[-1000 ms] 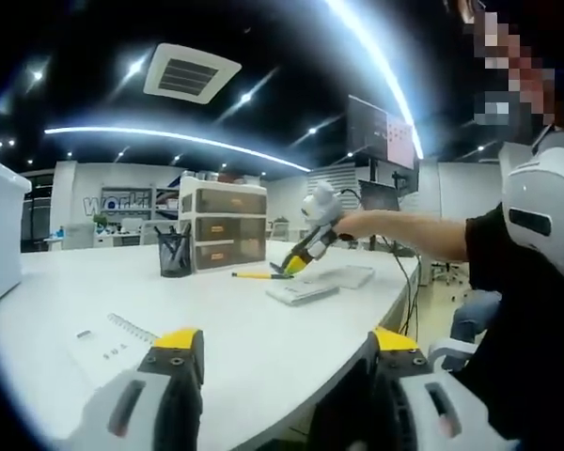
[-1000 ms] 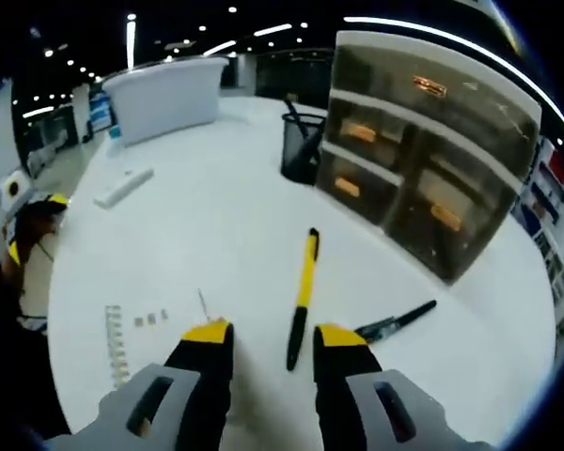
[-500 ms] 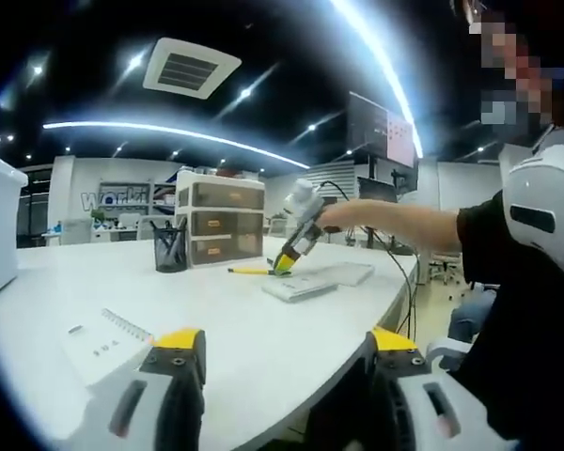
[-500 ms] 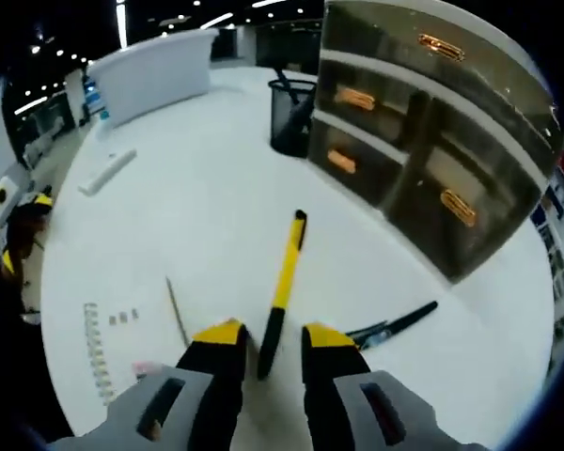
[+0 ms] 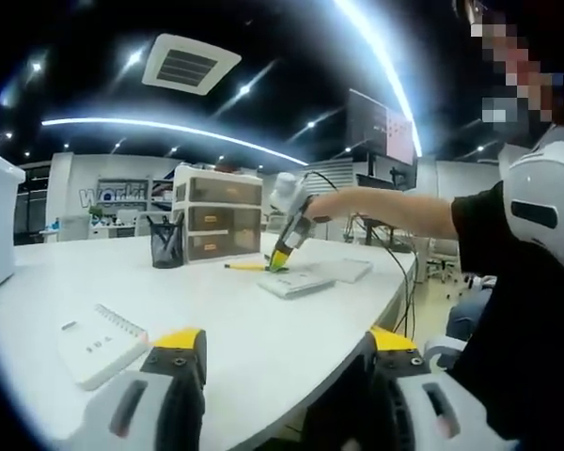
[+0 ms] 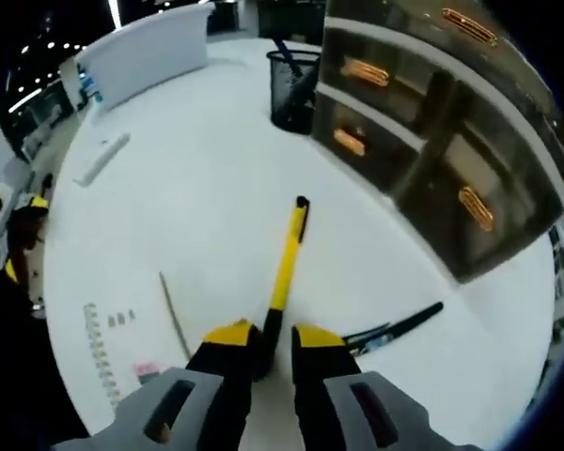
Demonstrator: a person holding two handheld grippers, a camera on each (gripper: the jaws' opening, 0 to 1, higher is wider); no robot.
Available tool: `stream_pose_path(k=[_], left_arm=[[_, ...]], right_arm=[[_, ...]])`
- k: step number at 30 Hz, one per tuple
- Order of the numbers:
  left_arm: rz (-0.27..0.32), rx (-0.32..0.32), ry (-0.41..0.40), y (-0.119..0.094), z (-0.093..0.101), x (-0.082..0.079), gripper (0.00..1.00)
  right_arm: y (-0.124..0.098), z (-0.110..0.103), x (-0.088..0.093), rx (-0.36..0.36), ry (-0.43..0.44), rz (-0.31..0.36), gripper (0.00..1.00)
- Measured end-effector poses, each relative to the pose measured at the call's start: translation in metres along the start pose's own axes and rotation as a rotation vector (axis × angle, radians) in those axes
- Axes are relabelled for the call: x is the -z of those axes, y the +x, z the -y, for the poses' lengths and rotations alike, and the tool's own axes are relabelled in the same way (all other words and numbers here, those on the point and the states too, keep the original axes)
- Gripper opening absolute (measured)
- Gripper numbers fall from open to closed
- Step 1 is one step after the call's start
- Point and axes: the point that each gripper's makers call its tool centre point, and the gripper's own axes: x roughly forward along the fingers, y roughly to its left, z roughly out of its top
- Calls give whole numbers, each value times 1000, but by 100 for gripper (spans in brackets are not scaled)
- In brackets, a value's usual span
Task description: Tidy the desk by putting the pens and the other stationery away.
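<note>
The right hand-held gripper (image 6: 272, 336) is clenched on the near end of a yellow-and-black pen (image 6: 284, 272) lying on the white bench (image 6: 197, 207), so the pick-up step seems underway. The left hand-held gripper (image 5: 280, 359) hangs released. Next likely calls for lifting toward the black mesh pen cup (image 6: 293, 89) beside the translucent drawer unit (image 6: 432, 141).

Yellow pen (image 6: 284, 272) — near end hidden between right gripper (image 6: 272, 336) tips. Drawer unit (image 6: 451, 141) cut off by the edge; pen cup (image 6: 292, 91) contents too blurred to identify.
</note>
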Motion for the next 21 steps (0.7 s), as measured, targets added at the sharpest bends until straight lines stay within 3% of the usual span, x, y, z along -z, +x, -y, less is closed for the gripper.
stream_pose_path(k=[4, 10, 16, 21], left_arm=[[-5, 3, 1, 1, 1, 1, 68], [-1, 3, -2, 1, 1, -1, 68], [-1, 8, -6, 3, 3, -1, 68], [7, 11, -20, 3, 2, -4, 67]], right_arm=[[1, 1, -1, 3, -1, -32, 7], [1, 1, 1, 16, -4, -58, 5], [0, 1, 1, 25, -25, -53, 4], [-6, -3, -5, 30, -41, -2, 4]])
